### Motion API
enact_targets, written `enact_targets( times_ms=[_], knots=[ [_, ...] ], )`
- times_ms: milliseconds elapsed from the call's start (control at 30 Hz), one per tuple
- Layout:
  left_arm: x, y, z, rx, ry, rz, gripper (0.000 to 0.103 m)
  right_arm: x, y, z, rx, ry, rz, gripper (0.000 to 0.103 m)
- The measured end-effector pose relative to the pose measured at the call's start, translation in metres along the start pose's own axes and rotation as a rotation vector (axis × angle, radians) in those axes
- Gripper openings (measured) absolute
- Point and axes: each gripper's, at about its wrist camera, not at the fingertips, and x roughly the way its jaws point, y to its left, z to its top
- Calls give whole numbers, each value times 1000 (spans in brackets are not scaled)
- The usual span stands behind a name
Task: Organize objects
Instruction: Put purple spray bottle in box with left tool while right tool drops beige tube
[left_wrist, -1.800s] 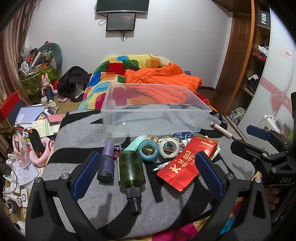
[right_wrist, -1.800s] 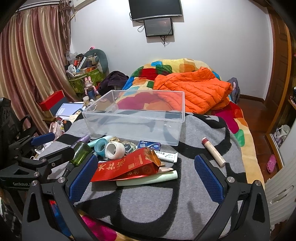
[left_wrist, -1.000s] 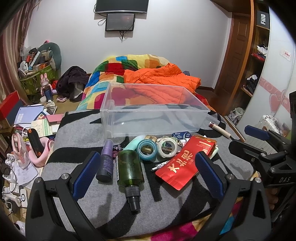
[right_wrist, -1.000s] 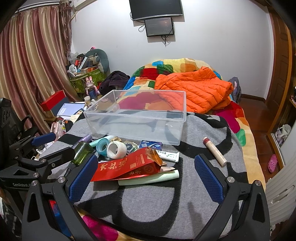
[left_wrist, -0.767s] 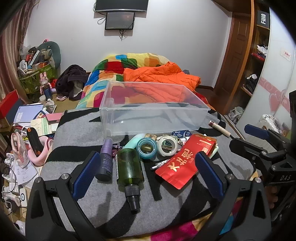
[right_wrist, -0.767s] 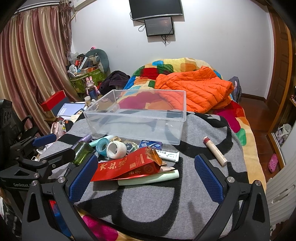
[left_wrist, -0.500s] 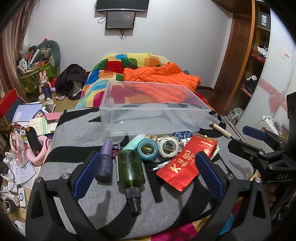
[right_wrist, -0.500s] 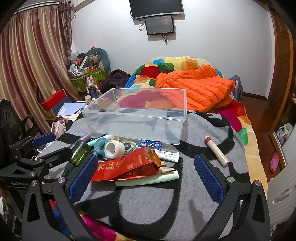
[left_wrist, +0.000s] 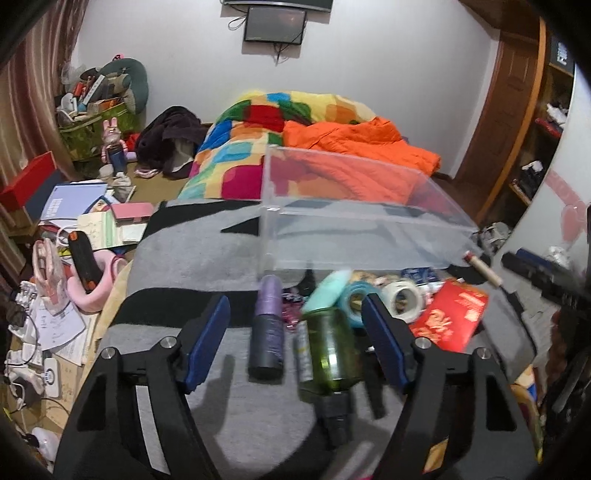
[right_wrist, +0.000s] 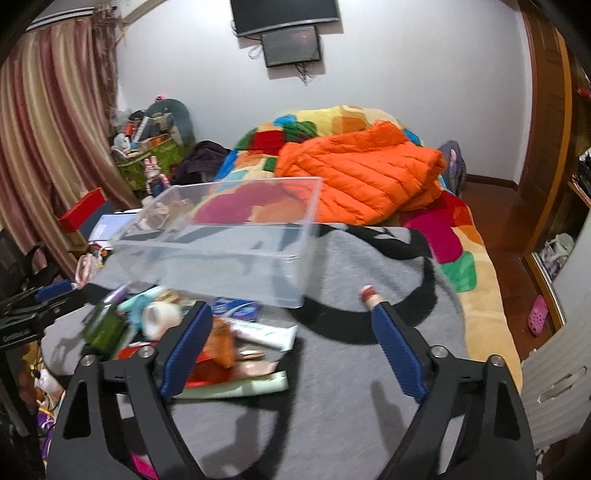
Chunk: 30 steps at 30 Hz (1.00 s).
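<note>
Though under way in name, stands at the very start, judging by the lie of things. Shows the clear bin (left_wrist: 351, 243) empty, set on the grey blanket (left_wrist: 192, 258) just behind the clutter.

Counts nothing as sorted yet. Leaves all of it outside, crowded against the bin's near wall:
- purple bottle (left_wrist: 267, 332) and green bottle (left_wrist: 328, 354), lying side by side
- teal tube (left_wrist: 327, 293), blue tape roll (left_wrist: 354, 301) and white tape roll (left_wrist: 402, 299), just beyond
- red packet (left_wrist: 450, 319), further right
- red-capped stick (left_wrist: 482, 264), a little apart by the bin's right corner
- blue box (right_wrist: 238, 308), white tube (right_wrist: 269, 336) and pale green tube (right_wrist: 240, 389), clearer in the right wrist view

Finds the left gripper (left_wrist: 293, 301) poised low over the two bottles, jaws apart but closing, both bottles lying between the pads, neither pressed. Looks like a first pick there, though hard to call which bottle.

Finds the right gripper (right_wrist: 291, 308) likewise apart and closing, holding nothing, only blanket and the white tube's end between the pads, the red-capped stick just beside the right pad.

Leaves the whole job ahead: grasping each item, lifting it over the near wall, setting it down inside. Cannot tell from the blurred heap whether smaller pieces hide under the packet.
</note>
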Motion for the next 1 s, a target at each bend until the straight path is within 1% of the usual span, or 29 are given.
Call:
enact_targets(
  times_ms=[133, 233, 300, 367, 400, 500, 567, 600, 667, 733, 767, 800, 1000],
  knots=[
    [13, 17, -2, -46, 39, 7, 59, 21, -24, 6, 23, 43, -46, 65],
    [20, 30, -2, -82, 54, 12, 52, 38, -41, 9, 39, 86, -68, 55],
    [23, 35, -4, -89, 63, 19, 51, 47, -48, 11, 39, 105, -75, 52],
    [26, 37, -7, -89, 83, 10, 51, 60, -54, 12, 27, 138, -110, 45],
    [29, 37, -9, -85, 96, 3, 51, 65, -56, 12, 25, 155, -116, 43],
    [35, 31, -16, -47, 120, 6, 51, 80, -64, 8, 31, 205, -109, 33],
    [41, 29, -18, -34, 135, 14, 51, 87, -67, 4, 33, 232, -111, 24],
    [45, 30, -19, -33, 142, 18, 50, 87, -66, 1, 29, 226, -122, 23],
    [47, 28, -18, -21, 126, 32, 46, 83, -63, 0, 22, 224, -118, 14],
    [49, 29, -16, -23, 122, 31, 30, 80, -62, -1, 31, 220, -98, 14],
    [50, 30, -15, -25, 122, 25, 27, 78, -61, -2, 32, 218, -96, 14],
    [50, 31, -15, -26, 122, 26, 25, 74, -60, -3, 38, 211, -90, 14],
    [35, 34, -14, -35, 88, 32, 25, 46, -48, -2, 67, 157, -32, 14]
  ],
)
